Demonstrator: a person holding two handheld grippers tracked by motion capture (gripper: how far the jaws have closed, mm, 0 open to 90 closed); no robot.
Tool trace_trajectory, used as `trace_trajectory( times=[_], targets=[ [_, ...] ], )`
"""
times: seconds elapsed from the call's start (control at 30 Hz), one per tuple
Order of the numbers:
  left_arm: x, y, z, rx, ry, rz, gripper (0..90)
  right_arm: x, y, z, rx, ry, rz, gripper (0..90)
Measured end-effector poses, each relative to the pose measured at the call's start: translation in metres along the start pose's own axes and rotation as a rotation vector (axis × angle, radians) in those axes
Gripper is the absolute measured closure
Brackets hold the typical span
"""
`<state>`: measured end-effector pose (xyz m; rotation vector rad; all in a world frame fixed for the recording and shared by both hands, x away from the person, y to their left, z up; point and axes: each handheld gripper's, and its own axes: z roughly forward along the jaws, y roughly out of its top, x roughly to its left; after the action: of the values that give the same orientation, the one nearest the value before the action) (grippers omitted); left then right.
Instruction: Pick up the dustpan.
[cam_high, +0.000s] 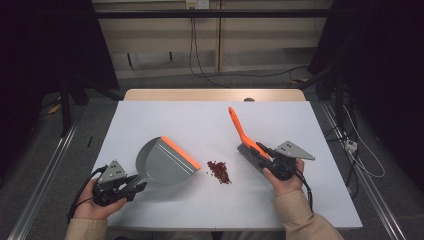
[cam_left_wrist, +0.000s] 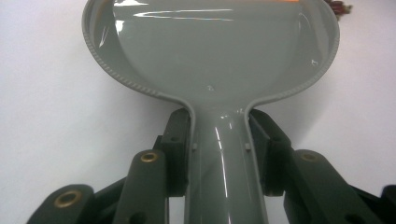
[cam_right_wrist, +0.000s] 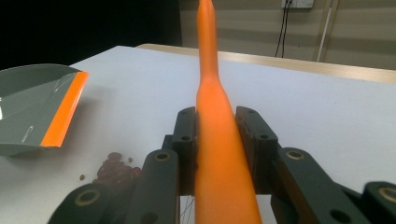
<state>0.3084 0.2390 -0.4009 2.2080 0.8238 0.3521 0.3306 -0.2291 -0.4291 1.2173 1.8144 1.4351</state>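
Looks like a lab or test room set up for recording, not anyone's home. The white table (cam_high: 150, 112) sits inside a dark metal frame (cam_high: 210, 13) with black curtains (cam_high: 45, 45) on both sides. Loose cables (cam_high: 197, 60) hang down from a wall socket (cam_high: 196, 4) and trail over the grey carpet floor (cam_high: 165, 80), and the back wall is bare beige panelling (cam_high: 160, 35).

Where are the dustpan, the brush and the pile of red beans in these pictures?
dustpan (cam_high: 161, 162): high view, on the grey pan floor.
brush (cam_high: 243, 132): high view, on the orange handle above the bristles.
pile of red beans (cam_high: 218, 171): high view, on the middle of the heap.
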Motion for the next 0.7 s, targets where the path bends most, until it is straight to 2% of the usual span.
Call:
trace_trajectory(
  times=[0.1, 0.23, 0.27, 0.3, 0.33, 0.37, 0.43, 0.47, 0.53, 0.67, 0.7],
  targets=[
    [-0.005, 0.001, 0.002, 0.013, -0.022, 0.018, 63.0, 0.001, -0.001, 0.001, 0.005, 0.004, -0.005, 71.0],
    [-0.010, 0.000, 0.006, 0.025, -0.073, 0.056, 63.0, 0.002, -0.001, 0.003, 0.009, 0.003, -0.008, 70.9],
    [-0.012, 0.000, 0.007, 0.029, -0.073, 0.064, 63.0, 0.003, -0.001, 0.004, 0.009, 0.004, -0.007, 70.9],
    [-0.013, 0.000, 0.008, 0.030, -0.092, 0.073, 63.0, 0.003, -0.002, 0.005, 0.011, 0.002, -0.005, 71.0],
    [-0.015, 0.000, 0.009, 0.032, -0.090, 0.071, 62.9, 0.003, -0.002, 0.006, 0.013, 0.001, -0.008, 70.9],
    [-0.014, 0.000, 0.010, 0.037, -0.117, 0.082, 62.9, 0.004, -0.002, 0.007, 0.012, 0.003, -0.006, 70.9],
    [-0.017, 0.000, 0.012, 0.041, -0.118, 0.090, 62.9, 0.005, -0.002, 0.010, 0.017, 0.002, -0.007, 71.0],
    [-0.017, 0.000, 0.014, 0.047, -0.137, 0.094, 63.0, 0.006, -0.002, 0.011, 0.018, 0.003, -0.012, 70.9],
    [-0.019, 0.000, 0.016, 0.058, -0.135, 0.102, 62.9, 0.008, -0.002, 0.014, 0.022, 0.005, -0.016, 70.9],
    [-0.022, 0.001, 0.020, 0.066, -0.159, 0.136, 62.8, 0.011, -0.002, 0.018, 0.018, 0.005, -0.018, 70.9],
    [-0.024, 0.001, 0.021, 0.065, -0.162, 0.130, 62.8, 0.011, -0.002, 0.020, 0.015, 0.007, -0.019, 70.9]
  ],
)
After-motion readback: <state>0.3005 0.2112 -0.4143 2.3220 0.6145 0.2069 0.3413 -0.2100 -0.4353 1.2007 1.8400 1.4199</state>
